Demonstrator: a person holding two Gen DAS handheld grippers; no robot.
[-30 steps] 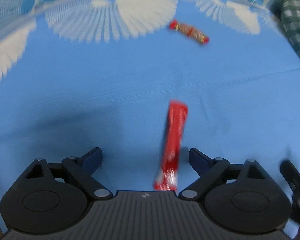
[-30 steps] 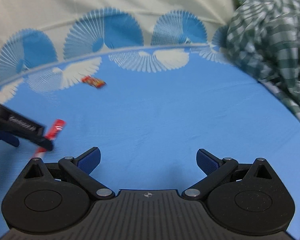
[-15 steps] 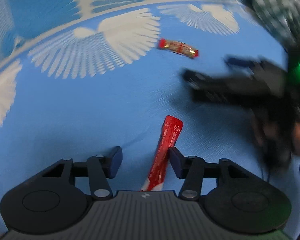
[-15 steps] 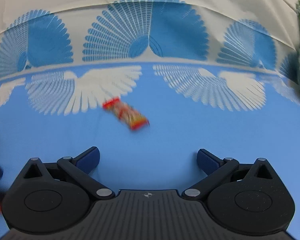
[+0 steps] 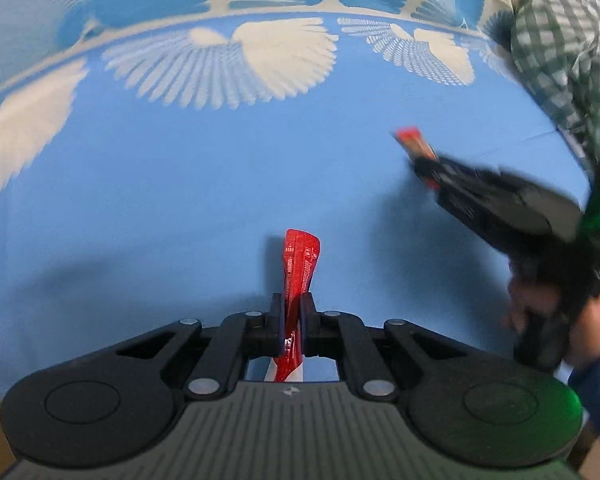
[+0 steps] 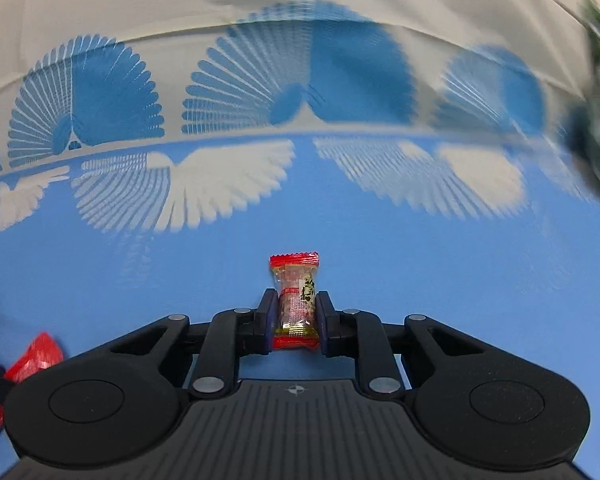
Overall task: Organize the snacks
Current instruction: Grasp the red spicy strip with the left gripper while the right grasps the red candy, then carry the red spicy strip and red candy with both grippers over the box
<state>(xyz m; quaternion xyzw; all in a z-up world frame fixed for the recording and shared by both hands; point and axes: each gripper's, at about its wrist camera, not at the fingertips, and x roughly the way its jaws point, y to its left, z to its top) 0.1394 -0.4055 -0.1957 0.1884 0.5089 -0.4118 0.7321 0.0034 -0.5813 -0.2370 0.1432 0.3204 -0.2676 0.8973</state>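
My left gripper (image 5: 291, 322) is shut on a long red snack stick (image 5: 300, 268), which stands up between the jaws over the blue cloth. My right gripper (image 6: 295, 318) is shut on a small red-ended clear candy bar (image 6: 296, 296). In the left wrist view the right gripper (image 5: 428, 172) shows blurred at the right, holding that candy bar (image 5: 414, 144). In the right wrist view the red stick (image 6: 34, 358) shows at the lower left edge.
A blue tablecloth (image 5: 180, 184) with white and blue fan patterns covers the surface. A green-and-white checked cloth (image 5: 564, 40) lies bunched at the far right. The person's hand (image 5: 540, 312) holds the right gripper.
Both grippers went from open to shut: the left closed on the red stick, the right moved left to the candy bar and closed on it. Both snacks are lifted.
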